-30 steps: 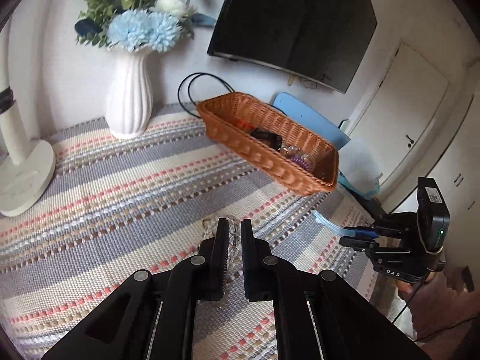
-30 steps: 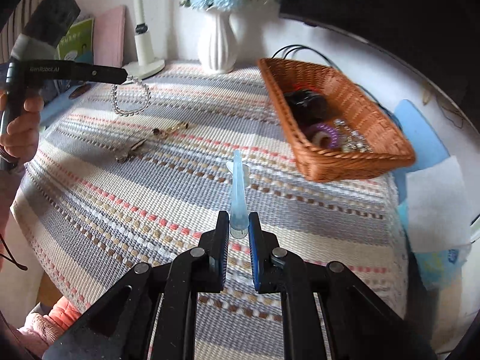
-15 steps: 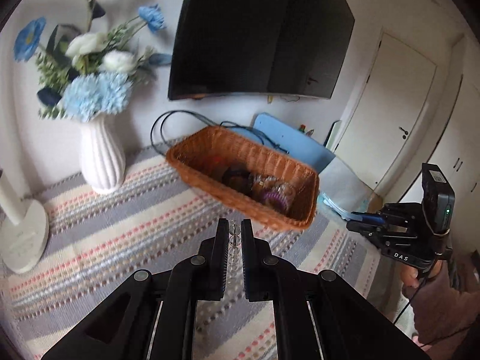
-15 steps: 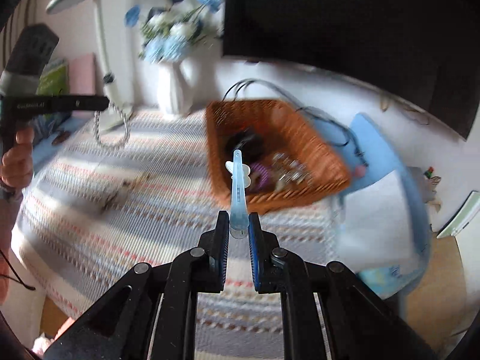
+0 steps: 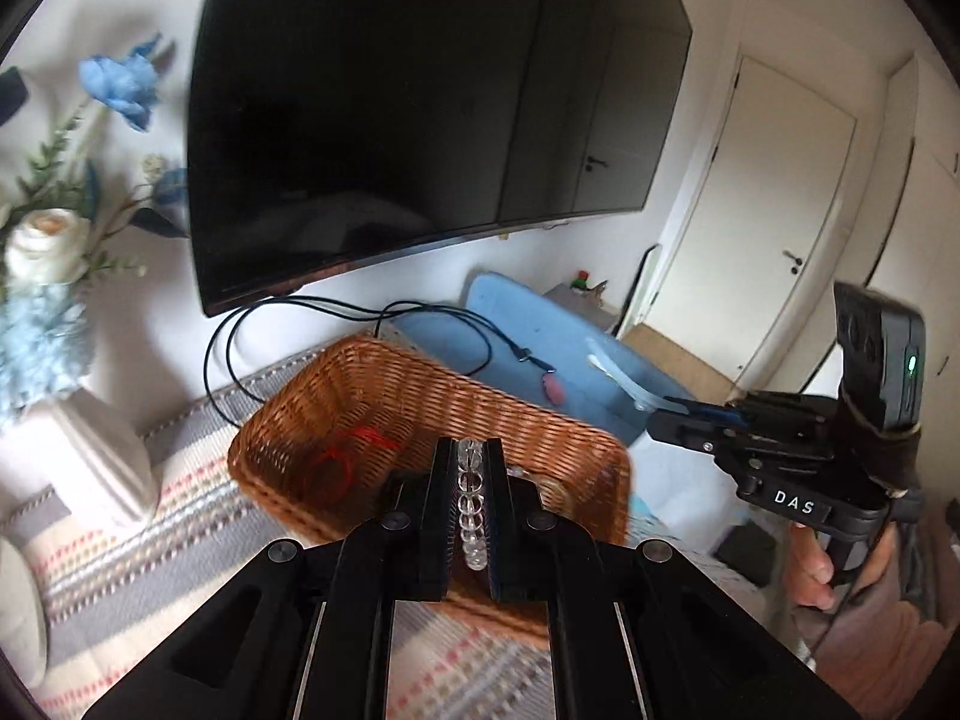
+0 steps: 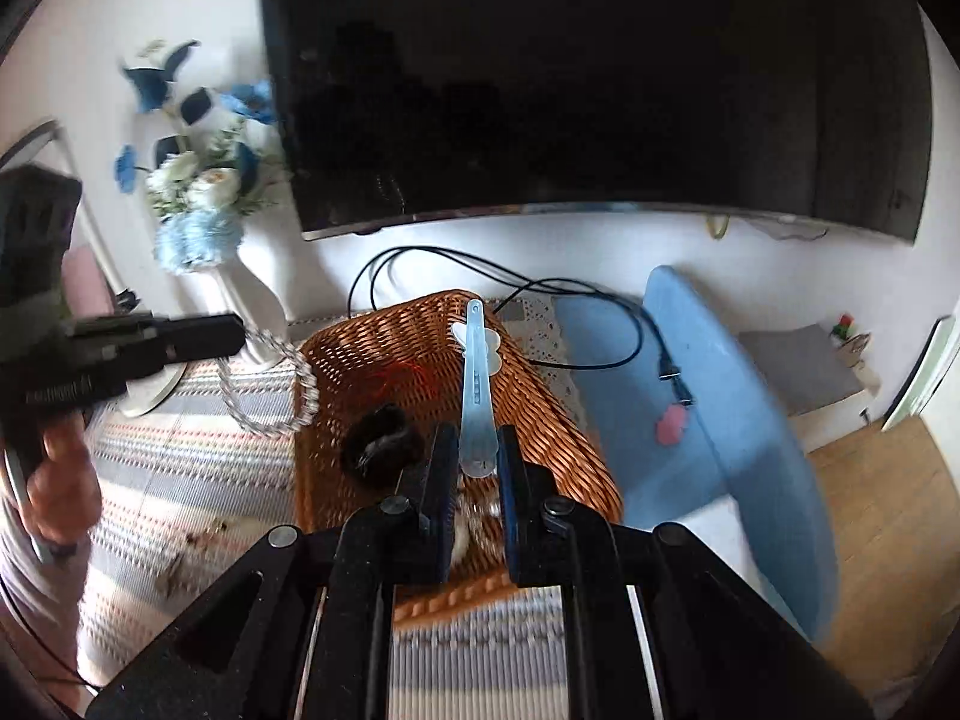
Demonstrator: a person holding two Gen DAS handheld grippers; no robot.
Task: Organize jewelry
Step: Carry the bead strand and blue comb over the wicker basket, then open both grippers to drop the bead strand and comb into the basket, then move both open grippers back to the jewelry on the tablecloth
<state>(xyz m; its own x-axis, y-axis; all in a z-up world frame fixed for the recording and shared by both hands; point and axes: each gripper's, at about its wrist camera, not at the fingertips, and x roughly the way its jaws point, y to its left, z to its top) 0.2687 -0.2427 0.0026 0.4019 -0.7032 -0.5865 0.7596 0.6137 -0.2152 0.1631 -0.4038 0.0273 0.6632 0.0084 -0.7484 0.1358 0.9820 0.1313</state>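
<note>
My left gripper (image 5: pixel 468 468) is shut on a clear bead bracelet (image 5: pixel 470 501) and holds it above the near rim of the wicker basket (image 5: pixel 414 396). In the right wrist view the bracelet (image 6: pixel 273 384) hangs from the left gripper (image 6: pixel 237 336) beside the basket's left rim. My right gripper (image 6: pixel 477 450) is shut on a pale blue hair clip (image 6: pixel 476 384) above the basket (image 6: pixel 540 420). In the left wrist view the hair clip (image 5: pixel 618 375) and right gripper (image 5: pixel 654 414) are right of the basket. The basket holds a red cord (image 5: pixel 348 450) and a black hair tie (image 6: pixel 378 435).
A white vase of blue flowers (image 6: pixel 240 294) stands left of the basket on the striped cloth (image 5: pixel 150 540). A dark TV (image 5: pixel 420 120) hangs behind. A black cable (image 6: pixel 510 294) and a blue chair (image 6: pixel 720 396) lie to the right. Small jewelry pieces (image 6: pixel 192 546) lie on the cloth.
Both grippers have risen and moved toward the basket with their loads. The basket now lies right under both of them.
</note>
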